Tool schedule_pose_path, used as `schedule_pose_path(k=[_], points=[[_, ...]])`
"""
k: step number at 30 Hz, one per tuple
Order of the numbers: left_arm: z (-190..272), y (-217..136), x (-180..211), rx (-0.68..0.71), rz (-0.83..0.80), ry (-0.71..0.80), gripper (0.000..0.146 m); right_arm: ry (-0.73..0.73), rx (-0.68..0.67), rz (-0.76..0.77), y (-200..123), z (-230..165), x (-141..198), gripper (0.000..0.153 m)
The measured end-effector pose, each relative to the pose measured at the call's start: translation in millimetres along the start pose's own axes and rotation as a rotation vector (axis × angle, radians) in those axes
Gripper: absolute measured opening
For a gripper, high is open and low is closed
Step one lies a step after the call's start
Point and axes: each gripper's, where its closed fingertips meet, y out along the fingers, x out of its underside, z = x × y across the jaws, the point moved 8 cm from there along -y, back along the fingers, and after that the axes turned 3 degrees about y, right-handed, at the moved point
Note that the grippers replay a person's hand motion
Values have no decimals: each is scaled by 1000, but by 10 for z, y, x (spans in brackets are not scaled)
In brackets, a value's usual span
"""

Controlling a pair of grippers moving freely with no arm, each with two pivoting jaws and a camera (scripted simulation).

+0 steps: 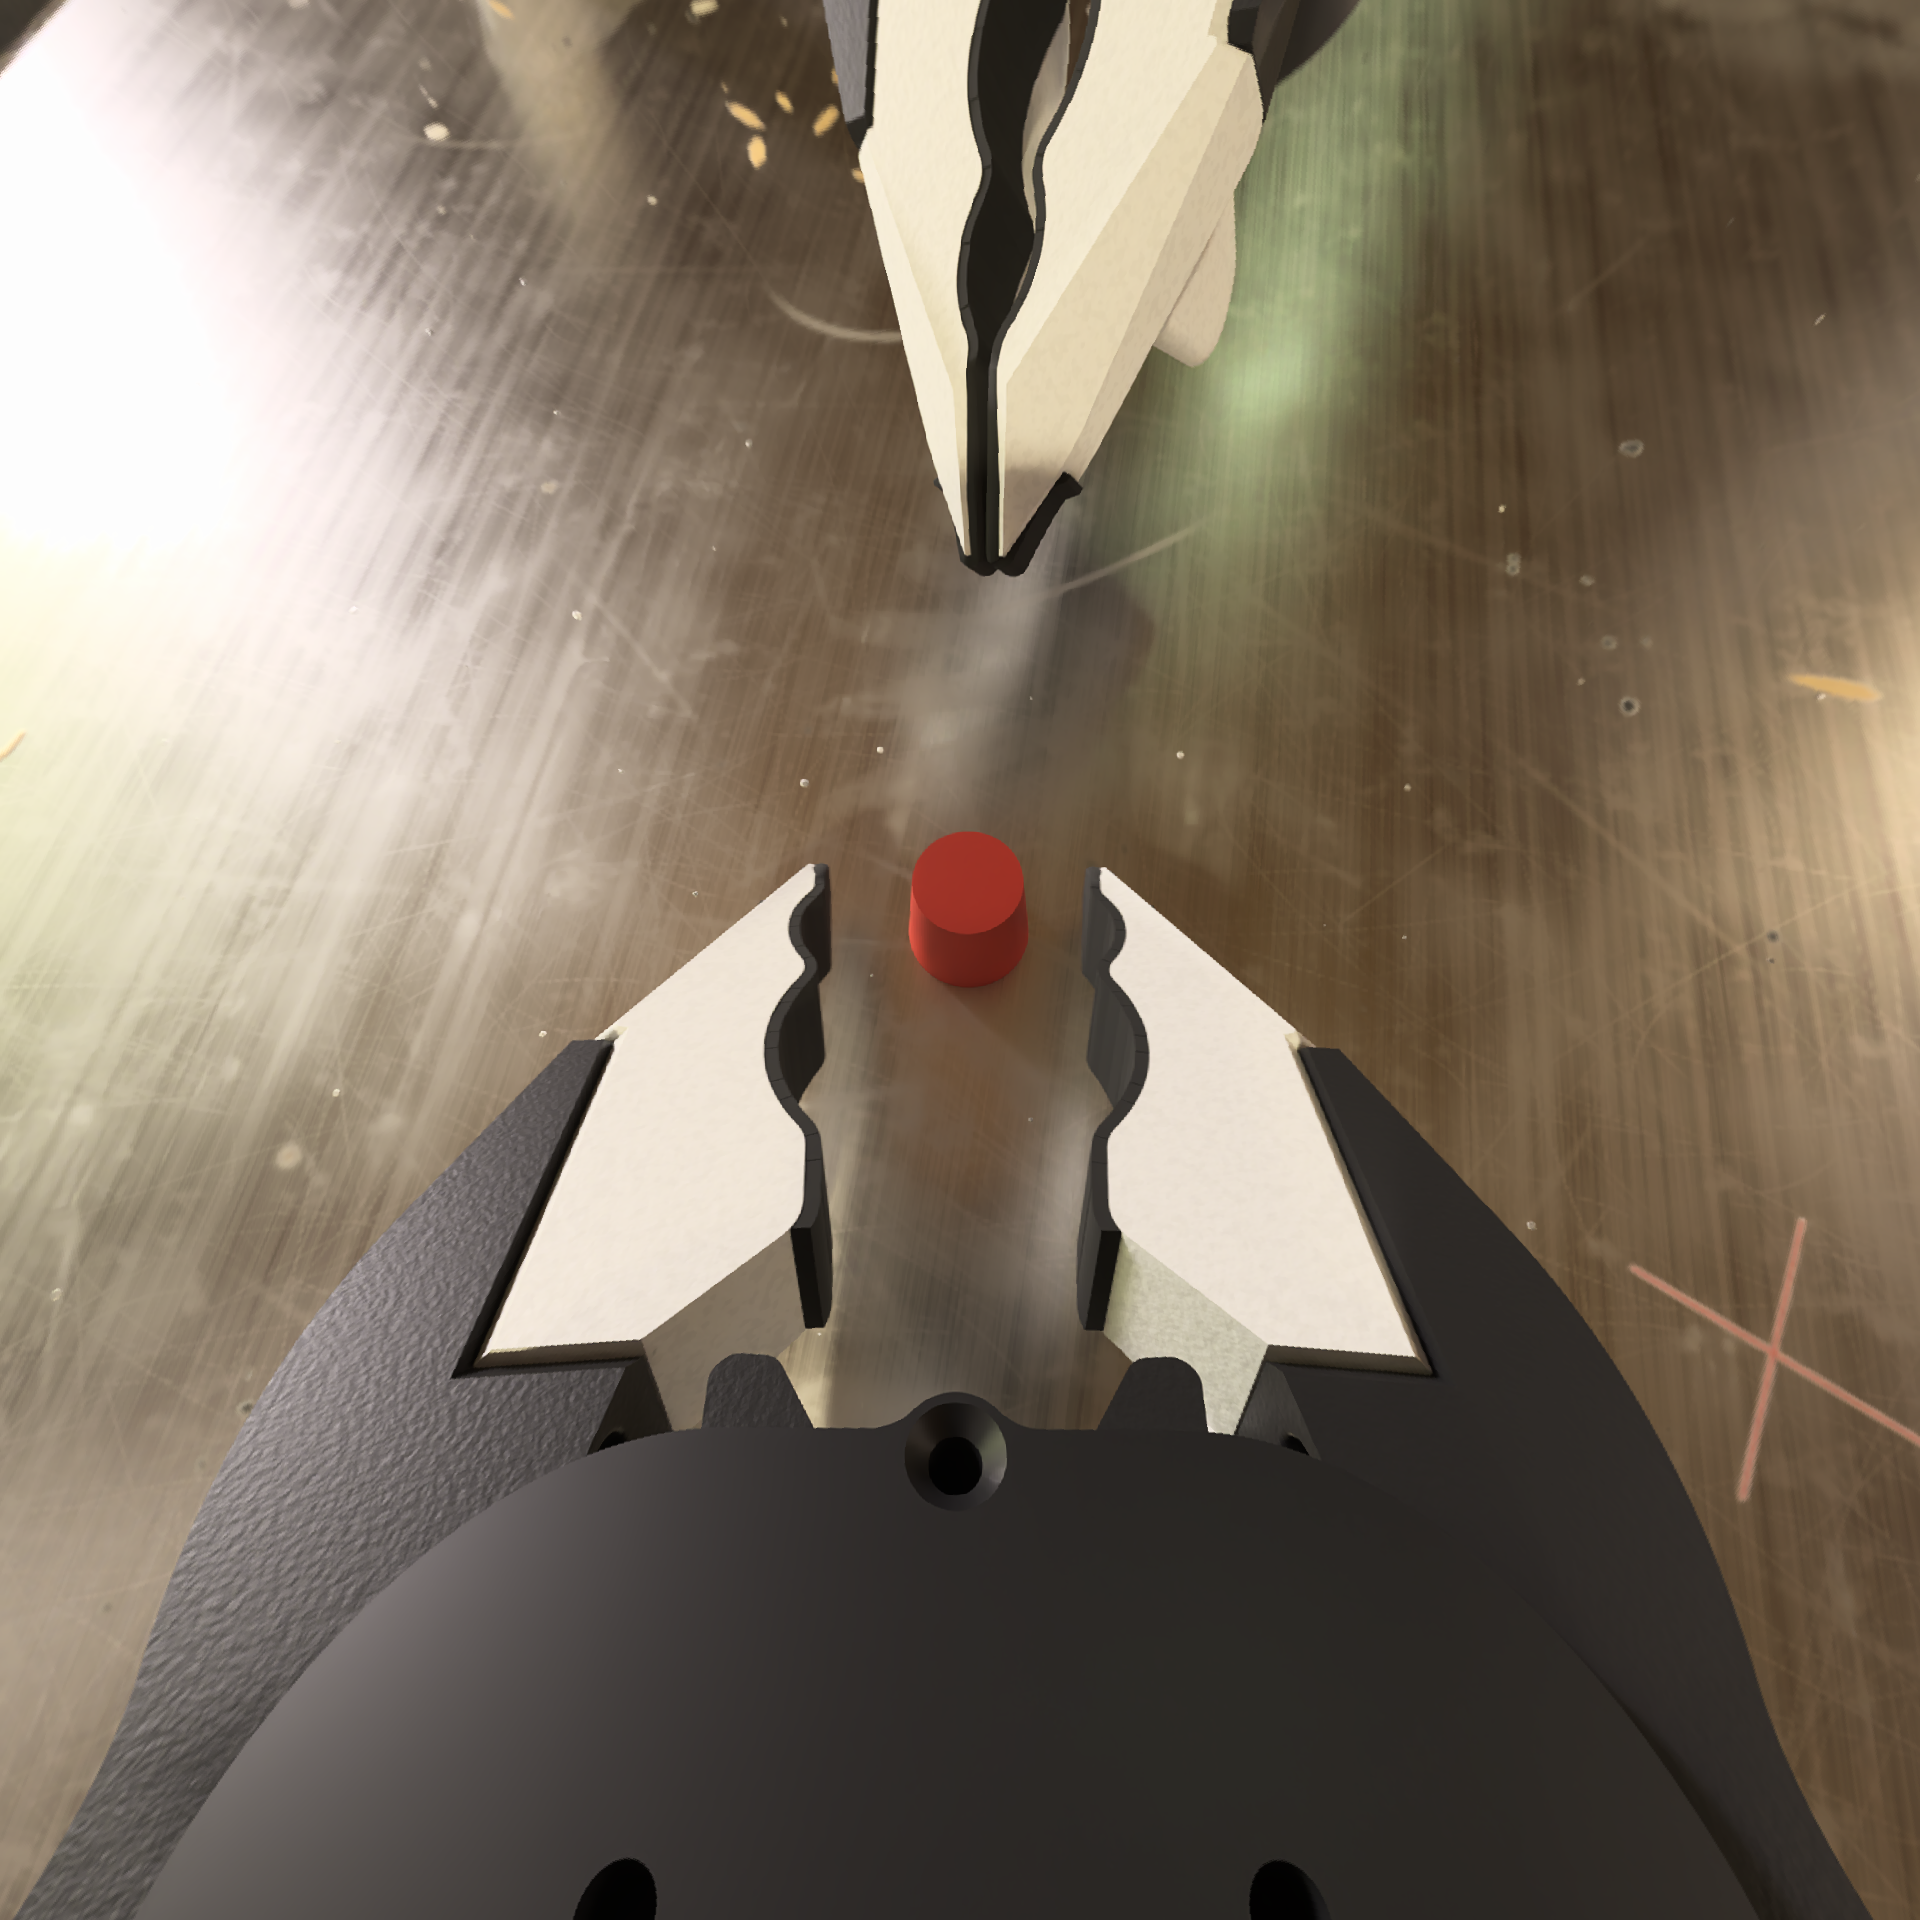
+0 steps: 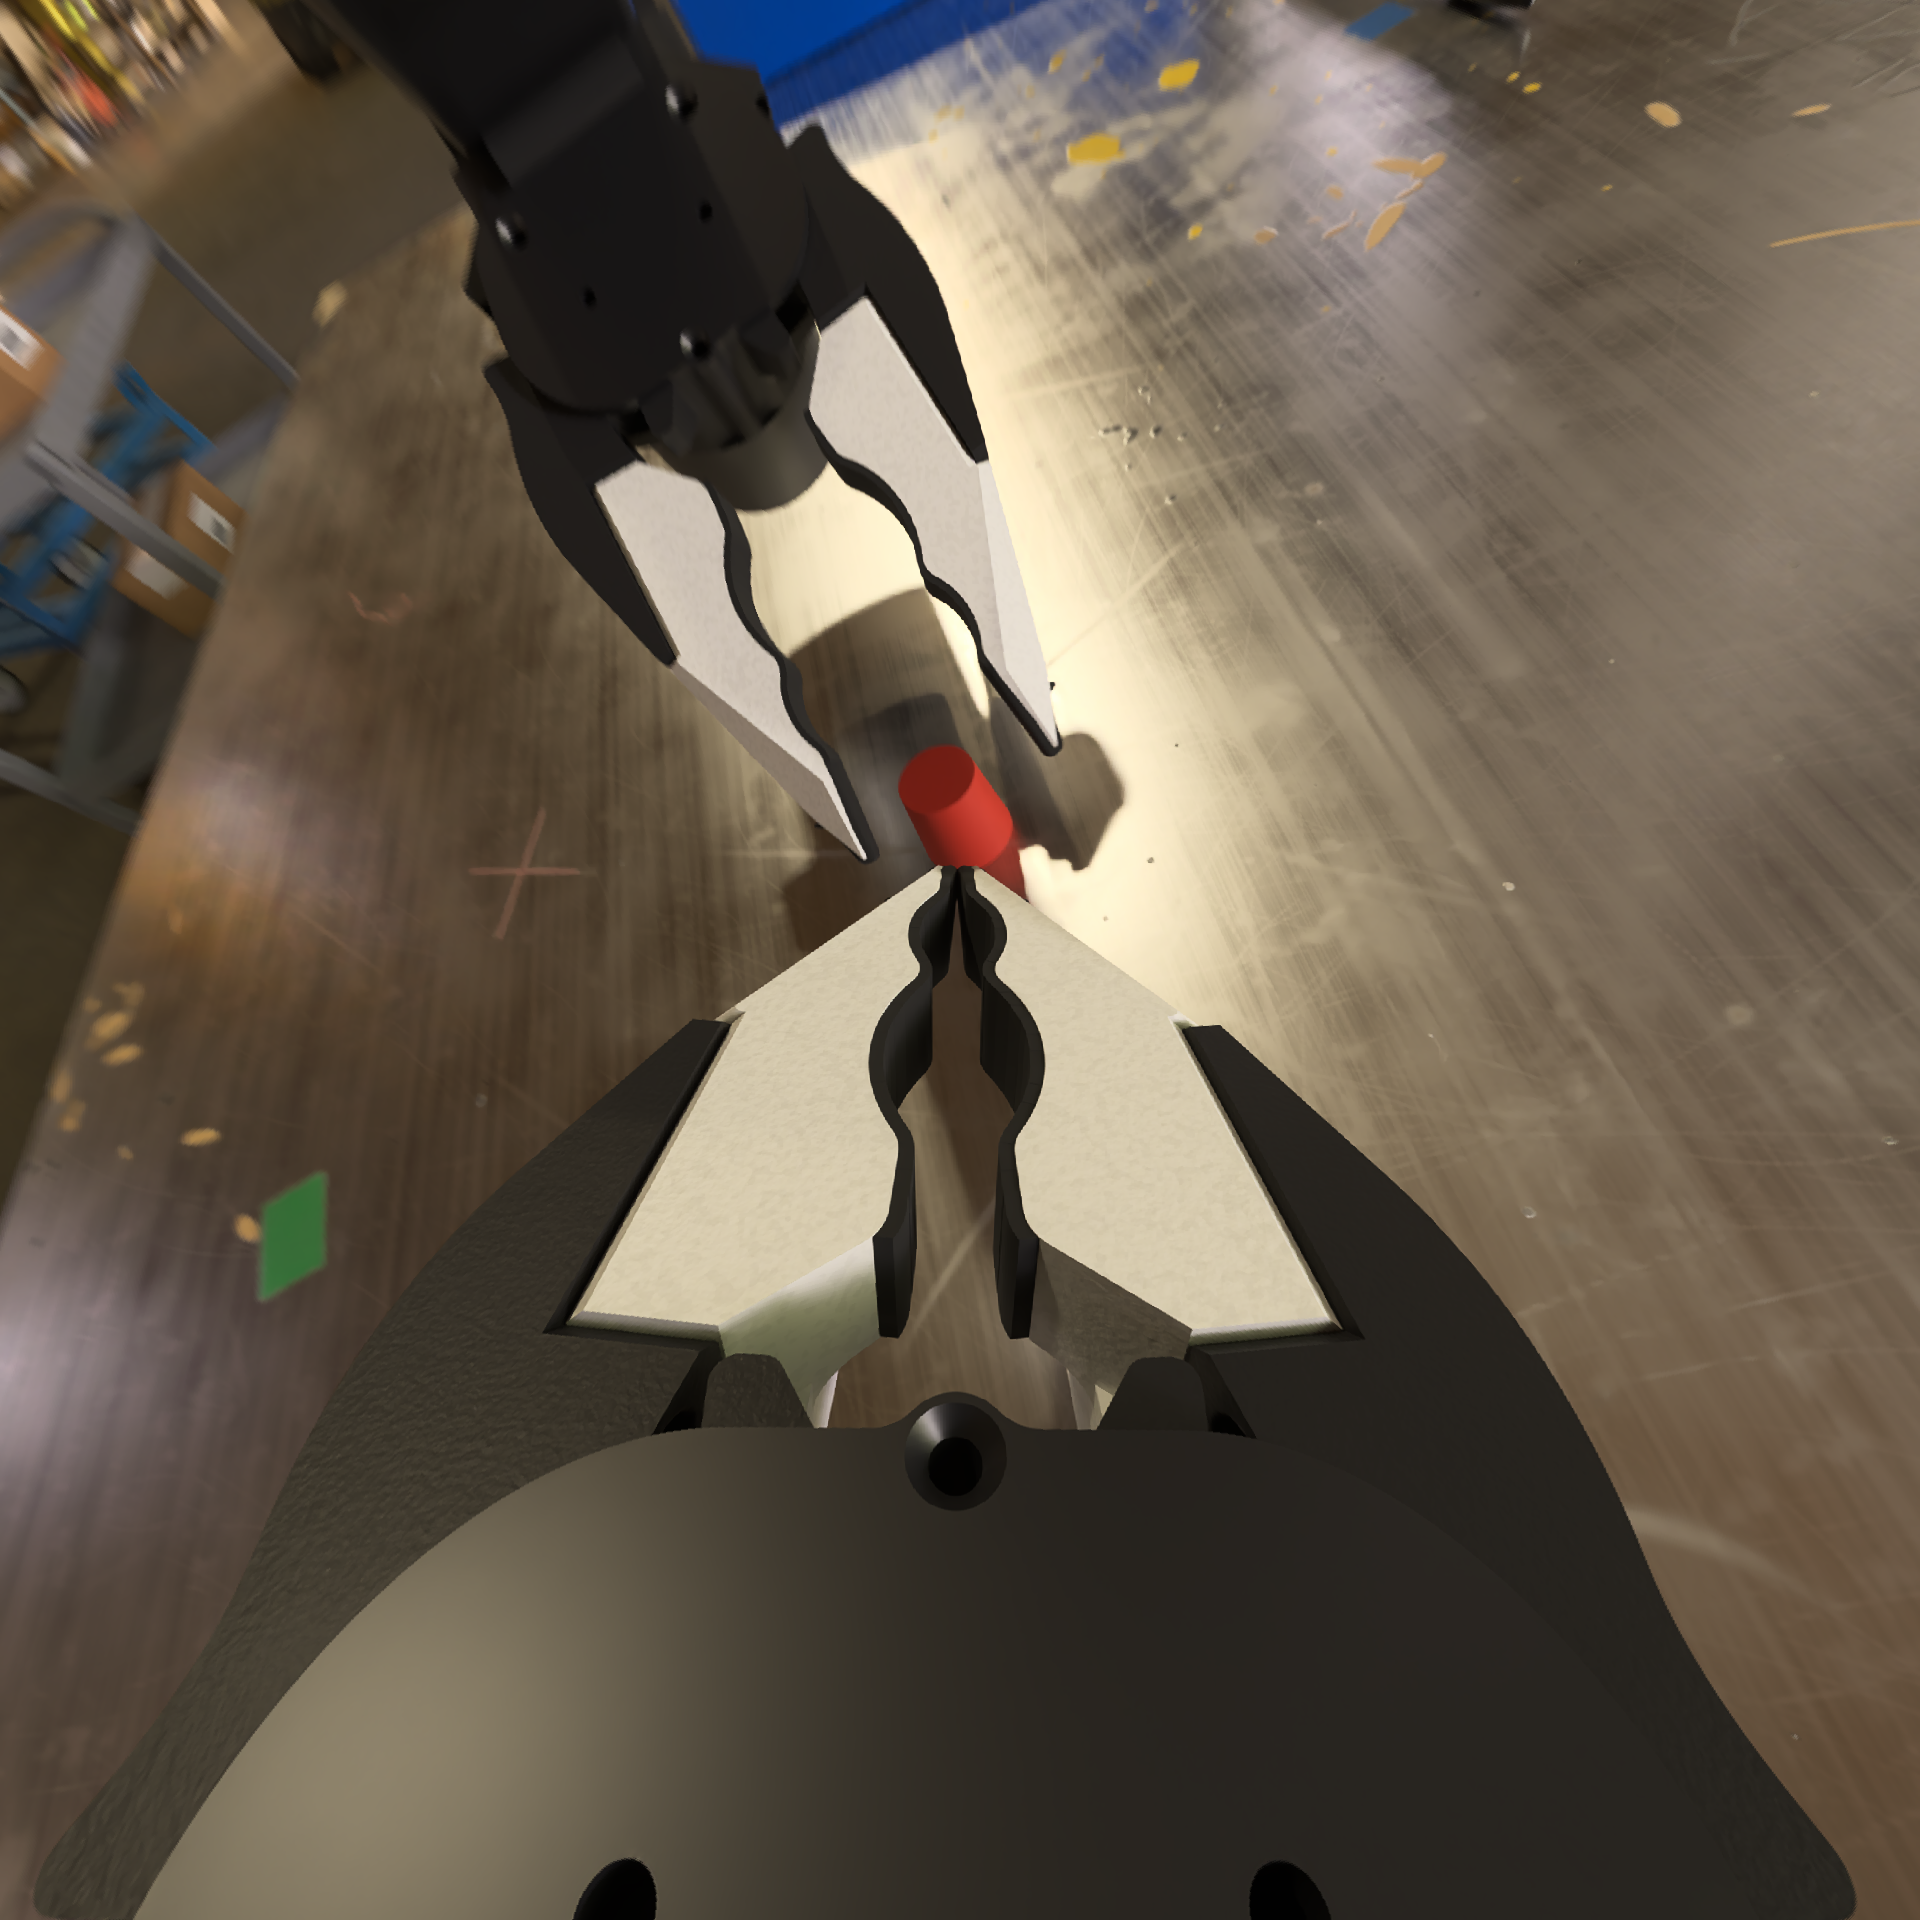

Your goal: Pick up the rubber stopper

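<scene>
Left gripper spread wide, red rubber stopper upright on the tabletop between its fingertips, no contact visible. Right gripper pressed together, empty, tips just near the stopper. Tabletop scratched brown wood, pink cross mark, green patch. Shelving with boxes far left.

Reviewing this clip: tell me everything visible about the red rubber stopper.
The red rubber stopper is a small, matte, plain tapered plug. It stands upright on the scratched brown tabletop, wider end down, narrower flat face up. It sits level with the tips of the open left gripper, with clear gaps to both fingers, so nothing grips it. The shut right gripper points at it from the opposite side, apart from it in the left wrist view. Only the tabletop touches it.
</scene>
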Motion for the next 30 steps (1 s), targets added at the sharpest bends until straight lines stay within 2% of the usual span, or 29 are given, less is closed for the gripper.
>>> schedule_pose_path(k=[2, 4, 12, 24, 30], points=[[16, 28, 1, -3, -30, 15, 39, -51, 22, -38, 28, -8, 29, 0], [31, 38, -4, -5, -31, 20, 23, -88, 27, -61, 53, -24, 47, 0], [49, 17, -23, 84, -33, -32, 23, -191, 31, -137, 93, -94, 49, 0], [66, -18, -31, 283, -49, -246, 23, -343, -67, -398, 149, -178, -85, 0], [56, -17, -41, 318, -43, -335, 23, -372, -77, -486, 156, -163, -147, 1]])
